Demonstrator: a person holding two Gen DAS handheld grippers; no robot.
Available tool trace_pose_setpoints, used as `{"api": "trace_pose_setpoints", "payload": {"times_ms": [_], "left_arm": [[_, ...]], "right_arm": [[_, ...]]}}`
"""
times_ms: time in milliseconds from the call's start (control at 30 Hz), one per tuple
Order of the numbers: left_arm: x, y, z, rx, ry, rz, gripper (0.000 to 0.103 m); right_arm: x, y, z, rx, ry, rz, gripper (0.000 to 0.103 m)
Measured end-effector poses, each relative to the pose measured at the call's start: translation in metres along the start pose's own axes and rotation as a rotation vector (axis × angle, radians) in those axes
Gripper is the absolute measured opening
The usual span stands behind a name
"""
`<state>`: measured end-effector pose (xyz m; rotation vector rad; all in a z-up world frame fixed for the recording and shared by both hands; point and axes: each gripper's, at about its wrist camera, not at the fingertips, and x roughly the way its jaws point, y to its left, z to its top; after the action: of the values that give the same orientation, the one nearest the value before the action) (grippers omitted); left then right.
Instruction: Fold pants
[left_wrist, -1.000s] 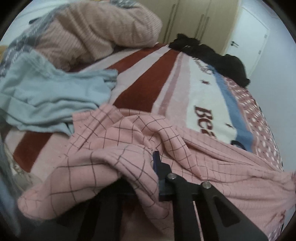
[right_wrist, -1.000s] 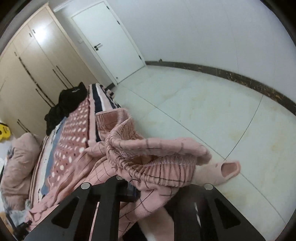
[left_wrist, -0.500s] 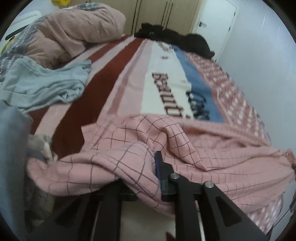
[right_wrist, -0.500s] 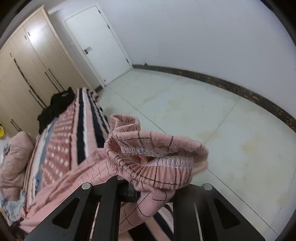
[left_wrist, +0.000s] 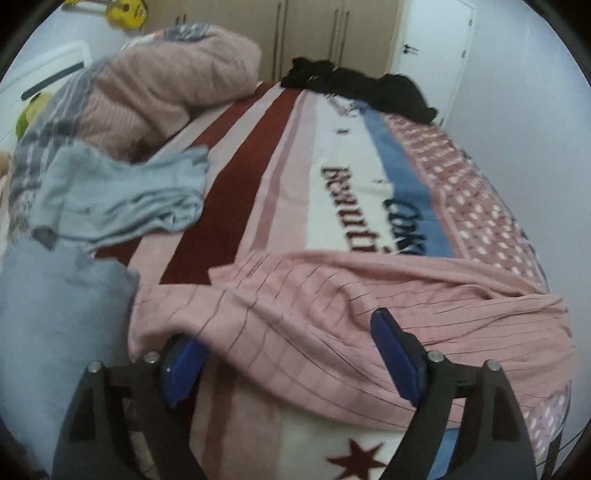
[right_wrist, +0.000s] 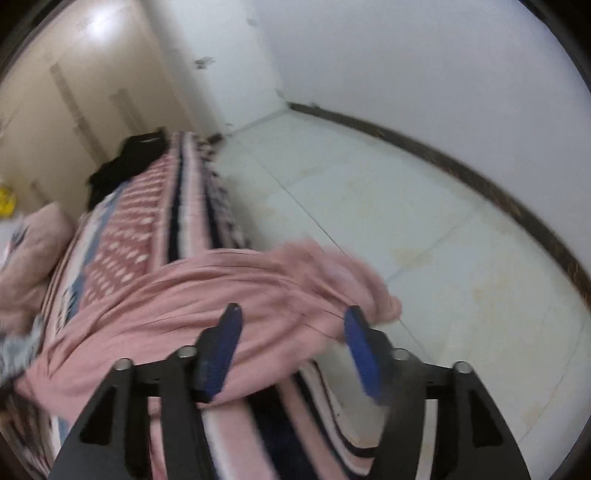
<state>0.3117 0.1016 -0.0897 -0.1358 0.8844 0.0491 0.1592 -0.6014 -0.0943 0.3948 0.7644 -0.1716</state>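
Both tongs stand wide with nothing between their pads: the left gripper (left_wrist: 291, 354) over one end of the pink checked pants (left_wrist: 332, 314), the right gripper (right_wrist: 291, 350) over the other end, which droops off the striped blanket (left_wrist: 288, 177). The pants lie stretched across the bed, apparently laid out for folding.

This is a home bedroom. Ahead of the gripper is a bed (left_wrist: 332, 192) with clothes; behind it, a wardrobe (left_wrist: 314, 33) and a door (left_wrist: 436, 44).
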Motion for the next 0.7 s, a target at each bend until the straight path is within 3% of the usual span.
{"api": "trace_pose_setpoints", "payload": {"times_ms": [133, 267, 500, 600, 700], "left_arm": [[-0.015, -0.014, 0.013, 0.052, -0.031, -0.005, 0.085], [-0.011, -0.027, 0.026, 0.112, -0.024, -0.030, 0.086], [-0.023, -0.026, 0.036, 0.127, -0.063, -0.022, 0.087], [-0.011, -0.029, 0.034, 0.168, -0.024, -0.078, 0.090], [0.025, -0.042, 0.027, 0.241, 0.063, -0.113, 0.090]], "right_arm": [[-0.020, 0.049, -0.003, -0.109, -0.025, 0.103, 0.057], [-0.005, 0.106, -0.007, -0.225, 0.025, 0.271, 0.062], [0.056, 0.256, -0.035, -0.642, 0.121, 0.447, 0.063], [0.088, 0.318, -0.049, -0.768, 0.173, 0.499, 0.063], [0.112, 0.367, -0.071, -0.922, 0.181, 0.490, 0.063]]}}
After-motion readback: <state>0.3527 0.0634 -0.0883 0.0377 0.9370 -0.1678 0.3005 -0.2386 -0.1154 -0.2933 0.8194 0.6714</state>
